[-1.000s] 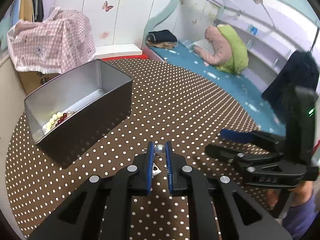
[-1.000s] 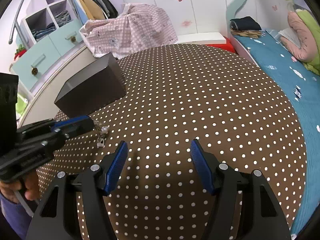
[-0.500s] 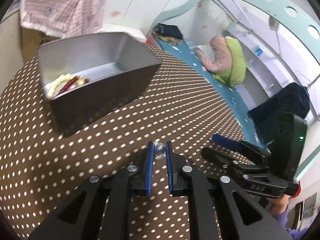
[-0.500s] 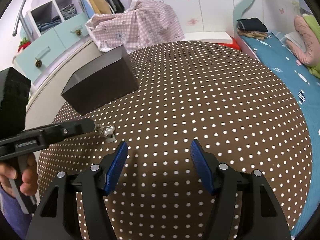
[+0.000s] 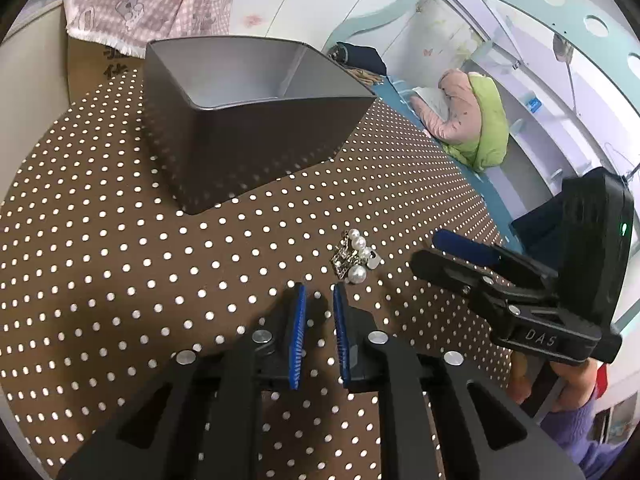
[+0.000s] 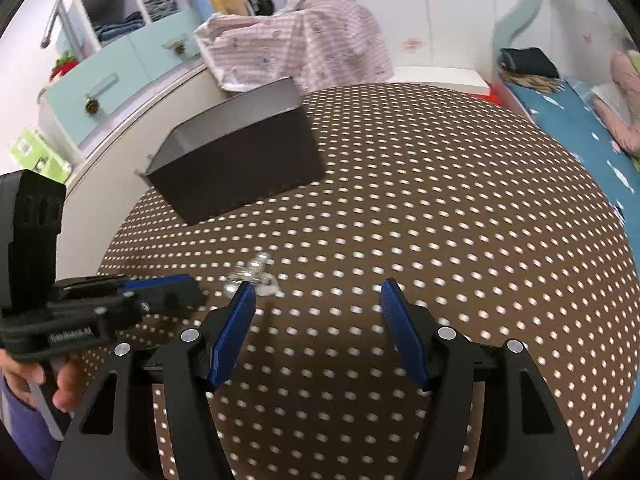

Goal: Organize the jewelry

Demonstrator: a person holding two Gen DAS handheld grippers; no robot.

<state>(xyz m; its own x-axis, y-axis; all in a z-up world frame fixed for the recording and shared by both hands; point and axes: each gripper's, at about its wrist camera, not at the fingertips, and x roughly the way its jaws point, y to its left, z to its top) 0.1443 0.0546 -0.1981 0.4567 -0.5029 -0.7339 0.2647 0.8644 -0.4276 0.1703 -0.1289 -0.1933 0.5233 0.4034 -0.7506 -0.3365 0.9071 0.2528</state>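
Note:
A small pearl and metal jewelry piece lies on the brown dotted tablecloth, just past the tips of my left gripper. Its jaws are opening, a narrow gap stands between the blue pads, and nothing is between them. The grey metal box stands open-topped beyond, to the left; its floor is hidden by the near wall. My right gripper is open and empty, with the jewelry piece just beyond its left fingertip. The box sits further back on the left there.
A pink checked cloth covers something behind the box. A low cabinet runs along the left. A bed with a blue sheet lies past the table's right edge. The right gripper juts in from the right.
The left gripper held the pearl piece off the table; it has let go and the piece now lies on the cloth ahead of its tips. Both grippers shifted closer to the box.

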